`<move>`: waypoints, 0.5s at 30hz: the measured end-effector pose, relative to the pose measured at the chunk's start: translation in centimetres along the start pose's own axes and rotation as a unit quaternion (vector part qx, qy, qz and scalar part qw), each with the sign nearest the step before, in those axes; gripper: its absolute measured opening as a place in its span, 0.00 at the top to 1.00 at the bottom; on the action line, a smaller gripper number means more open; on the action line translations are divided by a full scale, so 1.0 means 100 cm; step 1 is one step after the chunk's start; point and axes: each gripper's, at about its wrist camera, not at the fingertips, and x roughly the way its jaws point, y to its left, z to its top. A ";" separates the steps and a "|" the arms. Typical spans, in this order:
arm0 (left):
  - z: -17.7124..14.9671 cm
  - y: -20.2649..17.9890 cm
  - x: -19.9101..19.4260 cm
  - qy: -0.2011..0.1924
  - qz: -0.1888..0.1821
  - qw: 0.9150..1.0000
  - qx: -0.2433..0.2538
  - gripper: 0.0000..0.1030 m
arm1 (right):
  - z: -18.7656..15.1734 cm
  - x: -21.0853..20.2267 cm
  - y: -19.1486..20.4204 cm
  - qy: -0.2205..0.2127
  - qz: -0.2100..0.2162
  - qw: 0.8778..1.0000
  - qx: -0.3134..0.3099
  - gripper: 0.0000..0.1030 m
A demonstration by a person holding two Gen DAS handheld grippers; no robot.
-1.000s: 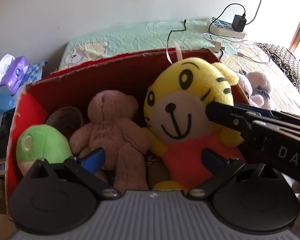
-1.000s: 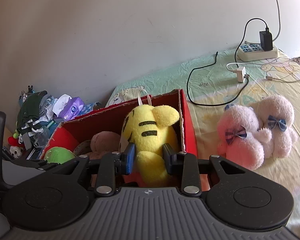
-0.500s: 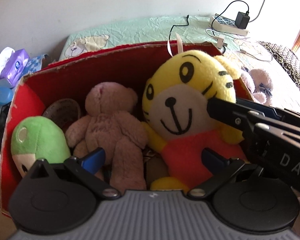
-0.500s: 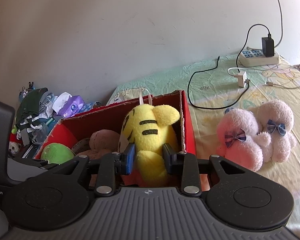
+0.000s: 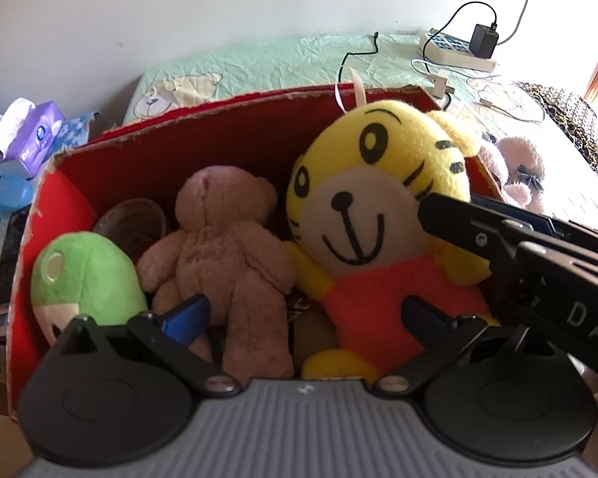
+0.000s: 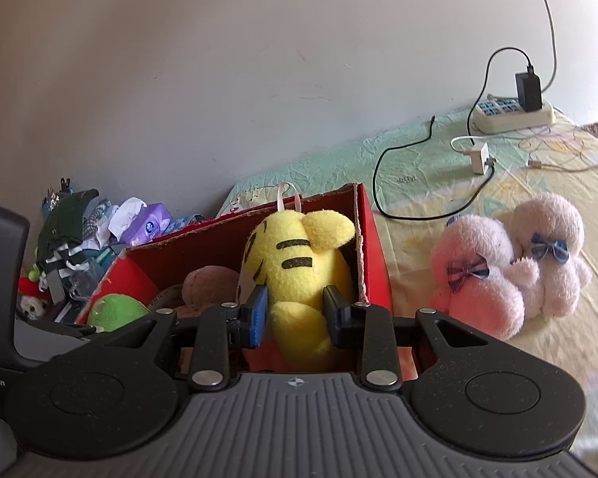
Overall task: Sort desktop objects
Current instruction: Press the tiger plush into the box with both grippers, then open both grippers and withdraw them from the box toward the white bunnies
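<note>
While the right gripper (image 6: pixel 295 314) keeps its jaws clamped on the yellow tiger plush (image 5: pixel 378 215), the toy sits a little lower in the red box (image 5: pixel 203 151) than 1 s ago, w/ its red-shirted body now down among the other contents. Position: tiger against the box's right wall, head above the rim, hanging loop upright. To its left lie the brown bear (image 5: pixel 223 239) and, at the left wall, the green plush (image 5: pixel 83 275); a dark round item behind them can't be identified. The left gripper (image 5: pixel 303 314) hovers at the near edge of the box, jaws wide apart, holding nothing; its view has closed in slightly on the box interior.

Interpretation: placement of the tiger looks nearly done; release is the likely next step, though the pads haven't parted yet. Two pink-white plush toys (image 6: pixel 506 263) rest on the bedsheet (image 6: pixel 418 159) just right of the box, apparently unsorted. Charger cables and a power strip (image 6: pixel 514 113) lie nr the far edge by the wall.
</note>
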 end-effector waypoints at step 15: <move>-0.001 0.000 -0.022 -0.033 0.066 0.997 -0.003 0.01 | -0.006 -0.026 -0.005 -0.010 0.011 1.000 0.028 0.67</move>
